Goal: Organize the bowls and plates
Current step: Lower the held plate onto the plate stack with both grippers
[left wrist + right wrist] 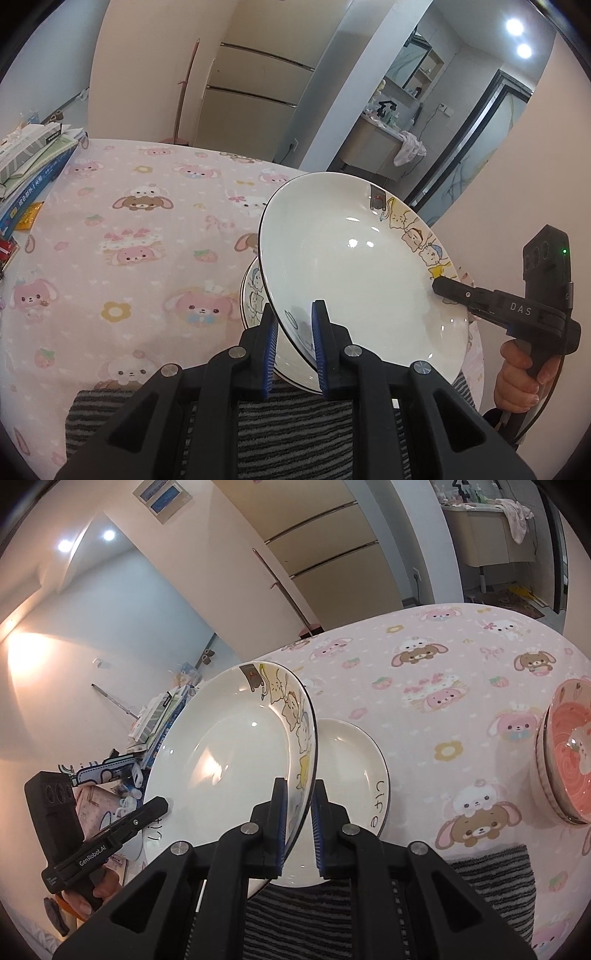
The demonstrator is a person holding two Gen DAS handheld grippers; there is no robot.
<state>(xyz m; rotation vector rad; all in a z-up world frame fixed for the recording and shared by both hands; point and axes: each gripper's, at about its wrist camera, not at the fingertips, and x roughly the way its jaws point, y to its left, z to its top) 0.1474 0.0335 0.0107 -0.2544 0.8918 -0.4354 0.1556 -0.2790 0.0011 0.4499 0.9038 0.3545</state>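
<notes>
A large white plate with cartoon animals along one side of its rim is held tilted above the pink bunny-print tablecloth, carried by both grippers at once. The left gripper pinches the plate's near rim between its blue pads, one pad against the glossy inside face and the other behind the underside. The right gripper clamps the opposite edge of the same plate the same way, its jaws nearly pressed together with only the thin rim between them; in the left wrist view this gripper reaches in from the plate's far right side, a person's hand wrapped around its handle. Directly beneath the held plate lies a second white plate flat on the cloth, bearing the word "life" on its rim, with its near edge over a grey striped mat. The held plate hangs over this lower plate, apart from it on the raised side; whether the low edge touches cannot be told. To the right of the lower plate, well apart, a pink bowl sits on the cloth. To the left of the held plate, at the table's edge, is a pile of books and boxes.
</notes>
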